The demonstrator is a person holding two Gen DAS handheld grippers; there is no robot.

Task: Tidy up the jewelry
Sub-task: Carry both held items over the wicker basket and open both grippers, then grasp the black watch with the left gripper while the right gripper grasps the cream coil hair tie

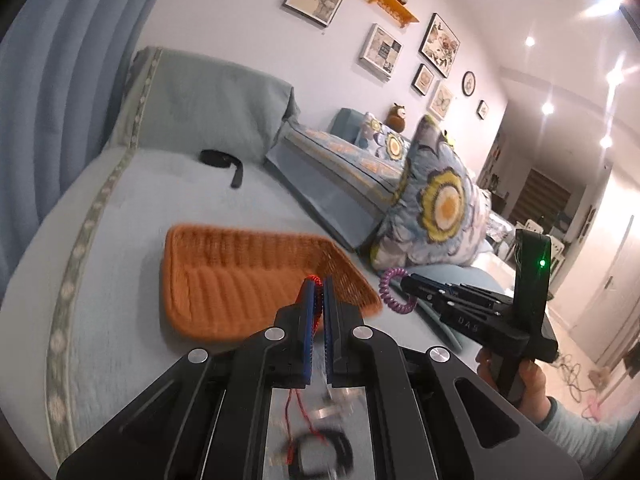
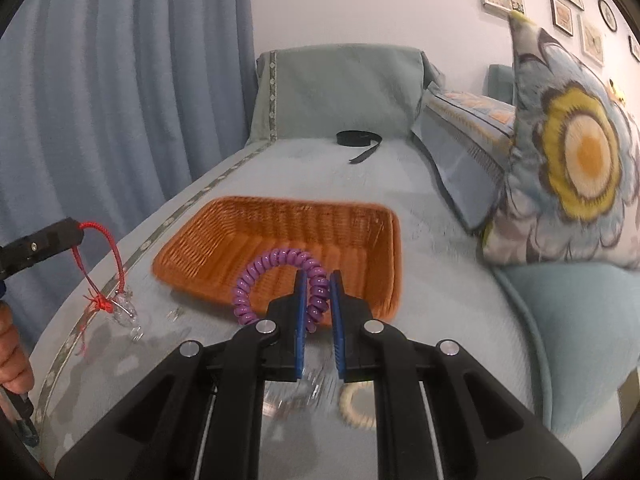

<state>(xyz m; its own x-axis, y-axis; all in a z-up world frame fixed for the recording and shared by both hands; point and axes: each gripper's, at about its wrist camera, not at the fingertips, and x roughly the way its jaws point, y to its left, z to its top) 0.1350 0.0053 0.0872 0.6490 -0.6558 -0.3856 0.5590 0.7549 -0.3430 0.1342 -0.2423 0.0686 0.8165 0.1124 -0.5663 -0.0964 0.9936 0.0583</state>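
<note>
Red cord [image 2: 105, 264] in left gripper [image 1: 318, 294], purple coil [image 2: 280, 280] in right gripper [image 2: 318, 300], jaws clamped: carry both over basket [image 2: 224, 216], lower, then release

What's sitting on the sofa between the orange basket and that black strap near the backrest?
Nothing: in the right wrist view the stretch of light blue sofa cover between the orange basket and the black strap is bare.

Right tool [image 2: 319, 292] grips purple coil [image 2: 276, 276] (basket [image 2: 280, 224] behind).
</note>
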